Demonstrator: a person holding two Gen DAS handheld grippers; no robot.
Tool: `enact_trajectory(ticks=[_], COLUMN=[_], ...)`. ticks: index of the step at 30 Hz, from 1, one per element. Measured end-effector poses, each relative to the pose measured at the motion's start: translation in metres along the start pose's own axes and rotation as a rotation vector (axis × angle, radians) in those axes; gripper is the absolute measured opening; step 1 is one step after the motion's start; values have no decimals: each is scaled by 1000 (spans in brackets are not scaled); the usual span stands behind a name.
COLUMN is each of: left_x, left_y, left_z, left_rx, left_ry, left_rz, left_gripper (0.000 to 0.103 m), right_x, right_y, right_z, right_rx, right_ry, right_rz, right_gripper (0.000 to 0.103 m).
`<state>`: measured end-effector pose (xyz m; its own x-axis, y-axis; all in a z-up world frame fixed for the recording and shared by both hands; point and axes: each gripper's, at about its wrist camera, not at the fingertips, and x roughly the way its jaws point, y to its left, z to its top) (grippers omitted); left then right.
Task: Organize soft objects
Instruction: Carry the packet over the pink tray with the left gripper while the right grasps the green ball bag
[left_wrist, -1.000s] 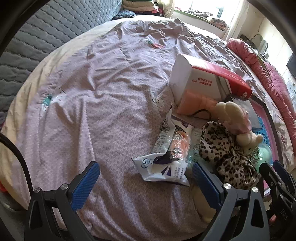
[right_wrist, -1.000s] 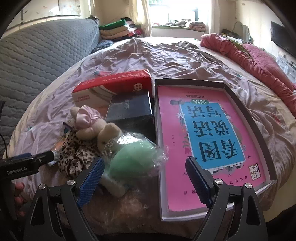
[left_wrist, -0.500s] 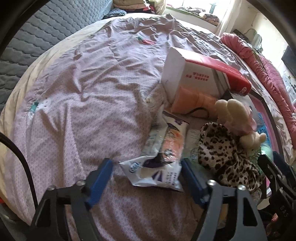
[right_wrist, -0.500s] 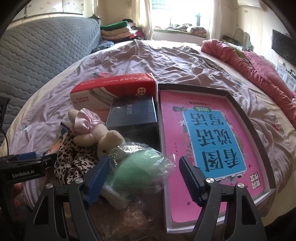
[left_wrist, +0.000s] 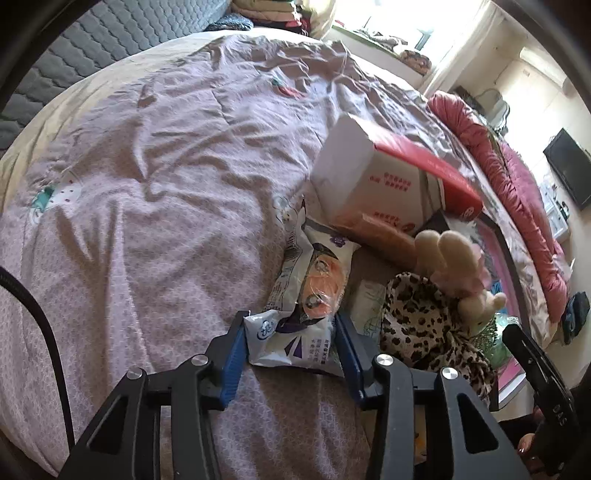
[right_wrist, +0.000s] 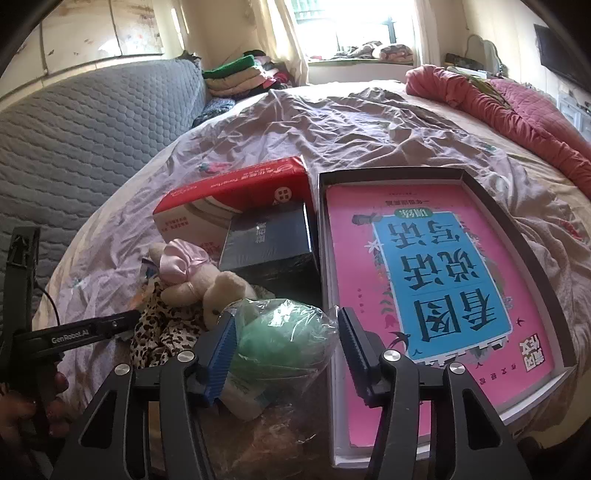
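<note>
Left tool (left_wrist: 291, 343): blue pads pressed against both sides of the white wet-wipe pack (left_wrist: 295, 332), pinching its near end; pack lies on the mauve bed sheet (left_wrist: 147, 206), just beside the leopard-print cloth (left_wrist: 424, 328). Right tool (right_wrist: 284, 343): pads straddle the bagged green soft toy (right_wrist: 284, 339), left pad touching the bag; grip not confirmed. Plush rabbit (right_wrist: 207, 284) lies on the leopard cloth, near the red-and-white carton (right_wrist: 236, 192).

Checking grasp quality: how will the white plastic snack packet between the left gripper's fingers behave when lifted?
The white plastic snack packet looks crinkled, so probably light and floppy; its far end may droop. Its glossy film could slip in the left gripper.
</note>
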<state>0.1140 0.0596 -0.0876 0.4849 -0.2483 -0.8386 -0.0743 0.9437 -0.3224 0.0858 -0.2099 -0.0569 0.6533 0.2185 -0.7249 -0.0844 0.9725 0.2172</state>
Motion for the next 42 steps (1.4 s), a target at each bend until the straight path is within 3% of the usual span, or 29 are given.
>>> enact_trajectory(ticks=[10,21,42], left_x=[-34,-76,-61], left_y=[-1,-44,-189], left_z=[-5,-6,-30], left_rx=[-16,62,288], left_ry=[-75,-151,-78], left_rz=[-20,-57,-179], left_gripper=[45,45,45], right_x=[-14,-48,-93], right_y=[2,-14,-109], right_z=[6,20,20], right_rx=[-23,7,180], right_ry=[-50,-135,-218], right_rz=[10,11,-102], right_gripper=[53,53,53])
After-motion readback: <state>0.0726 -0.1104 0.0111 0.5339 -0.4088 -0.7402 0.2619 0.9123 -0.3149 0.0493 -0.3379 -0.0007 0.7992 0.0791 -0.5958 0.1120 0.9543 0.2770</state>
